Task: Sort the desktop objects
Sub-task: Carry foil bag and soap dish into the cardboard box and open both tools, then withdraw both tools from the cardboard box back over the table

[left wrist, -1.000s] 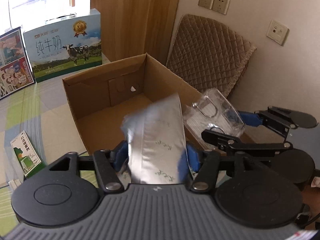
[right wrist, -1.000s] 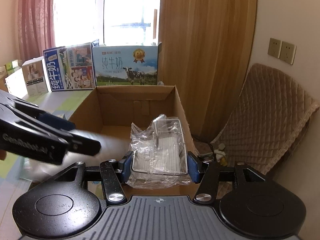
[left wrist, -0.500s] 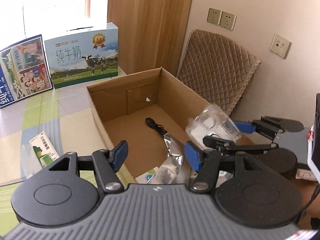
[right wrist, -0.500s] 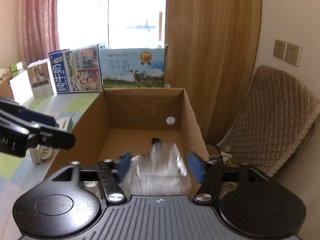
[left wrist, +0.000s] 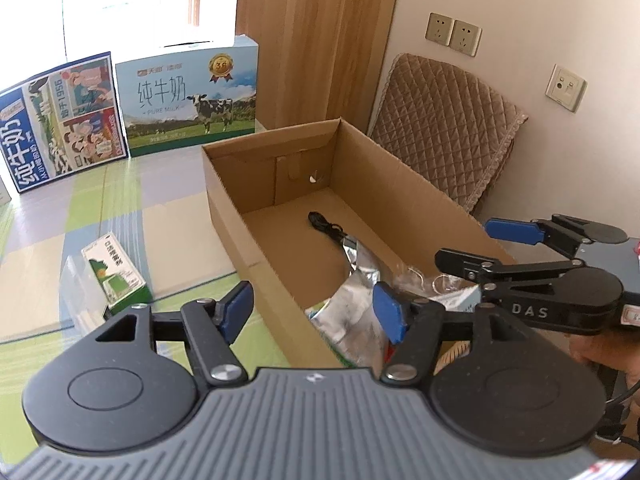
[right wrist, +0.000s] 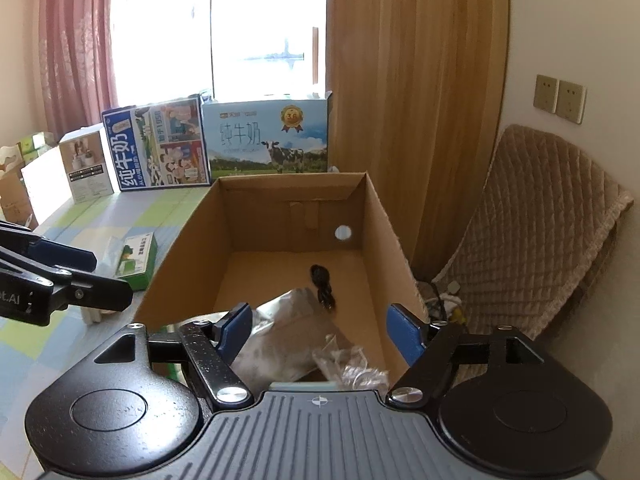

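Observation:
An open cardboard box (left wrist: pixel 224 200) (right wrist: pixel 376 208) stands on the table. Inside lie a silver foil pouch (left wrist: pixel 352 308) (right wrist: pixel 284 340), a clear plastic packet (right wrist: pixel 352 364) (left wrist: pixel 436 284) and a black cable (left wrist: pixel 326 226) (right wrist: pixel 322 280). My left gripper (left wrist: pixel 316 310) is open and empty above the box's near left wall. My right gripper (right wrist: pixel 324 332) is open and empty above the box's near end; it also shows in the left wrist view (left wrist: pixel 476 244). A small green-and-white carton (left wrist: pixel 114 272) (right wrist: pixel 136 258) lies on the table left of the box.
Two milk cartons (left wrist: pixel 188 100) (right wrist: pixel 156 148) and a white box (right wrist: pixel 86 168) stand at the table's far edge. A quilted brown chair (left wrist: pixel 444 132) (right wrist: pixel 540 232) stands right of the box, against the wall. The tablecloth (left wrist: pixel 120 208) is green check.
Both grippers have opened and pulled back. The foil pouch dropped from the left gripper and the plastic packet from the right; both now lie in the box.

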Demonstrator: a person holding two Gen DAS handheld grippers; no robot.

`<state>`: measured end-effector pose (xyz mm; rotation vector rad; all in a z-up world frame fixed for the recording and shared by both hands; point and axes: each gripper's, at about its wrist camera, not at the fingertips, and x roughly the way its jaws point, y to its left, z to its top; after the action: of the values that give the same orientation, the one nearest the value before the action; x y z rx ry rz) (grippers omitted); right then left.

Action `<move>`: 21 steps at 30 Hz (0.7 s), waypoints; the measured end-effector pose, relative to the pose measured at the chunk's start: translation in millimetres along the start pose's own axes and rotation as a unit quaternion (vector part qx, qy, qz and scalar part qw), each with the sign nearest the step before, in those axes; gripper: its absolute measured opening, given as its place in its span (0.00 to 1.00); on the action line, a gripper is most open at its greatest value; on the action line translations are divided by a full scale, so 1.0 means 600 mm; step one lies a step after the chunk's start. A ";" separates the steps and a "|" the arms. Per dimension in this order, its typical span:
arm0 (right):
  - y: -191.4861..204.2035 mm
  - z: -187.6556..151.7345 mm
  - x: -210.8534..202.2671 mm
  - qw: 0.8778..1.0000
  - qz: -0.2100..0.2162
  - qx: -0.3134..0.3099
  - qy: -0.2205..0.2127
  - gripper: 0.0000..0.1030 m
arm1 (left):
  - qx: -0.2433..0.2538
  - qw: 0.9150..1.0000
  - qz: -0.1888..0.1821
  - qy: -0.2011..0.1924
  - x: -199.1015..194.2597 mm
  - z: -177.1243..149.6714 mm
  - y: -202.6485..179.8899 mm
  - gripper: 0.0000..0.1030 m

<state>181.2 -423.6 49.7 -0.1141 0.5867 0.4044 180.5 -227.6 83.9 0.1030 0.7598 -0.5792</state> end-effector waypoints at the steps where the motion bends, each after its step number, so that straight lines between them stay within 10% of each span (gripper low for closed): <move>1: 0.003 -0.002 -0.005 1.000 0.001 0.002 0.000 0.72 | -0.001 1.000 0.001 0.000 -0.003 -0.004 0.001 0.60; 21: 0.076 -0.035 -0.063 0.999 0.017 0.002 0.042 0.88 | -0.022 1.000 0.018 0.006 -0.085 -0.073 0.027 0.75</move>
<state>123.6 -399.3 53.9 -0.1172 0.6739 0.4331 132.5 -177.8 84.4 0.0793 0.7812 -0.5269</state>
